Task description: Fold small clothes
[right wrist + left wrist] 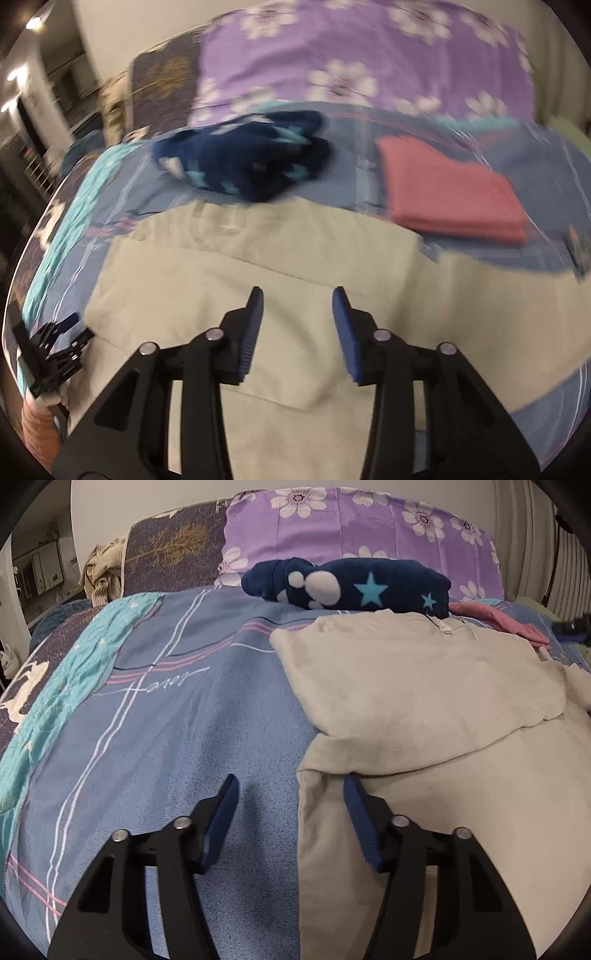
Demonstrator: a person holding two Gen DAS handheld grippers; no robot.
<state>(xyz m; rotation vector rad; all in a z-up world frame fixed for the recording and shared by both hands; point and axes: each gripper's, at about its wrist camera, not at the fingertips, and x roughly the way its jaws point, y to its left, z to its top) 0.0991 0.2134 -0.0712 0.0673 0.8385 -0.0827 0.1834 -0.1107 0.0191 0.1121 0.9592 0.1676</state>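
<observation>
Now | soft beige garment (424,686) part-folded | left gripper (291,786) jaws apart | right gripper (297,299) jaws apart, empty

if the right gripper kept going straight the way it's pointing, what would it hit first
Most likely the beige garment. The right gripper is open with nothing between its fingers, angled down over that cloth, which fills the line ahead. The navy star-print garment lies farther on. Depth is uncertain through the blur.

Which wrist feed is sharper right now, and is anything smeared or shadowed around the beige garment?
Left wrist: sharp; the beige garment and star-print navy bundle are crisp, with a soft shadow on the blue bedspread between the left claw fingers. Right wrist: motion-blurred; the pink folded cloth and purple floral pillow smear, while the right claw stays sharp. Both bend at the edges.
</observation>
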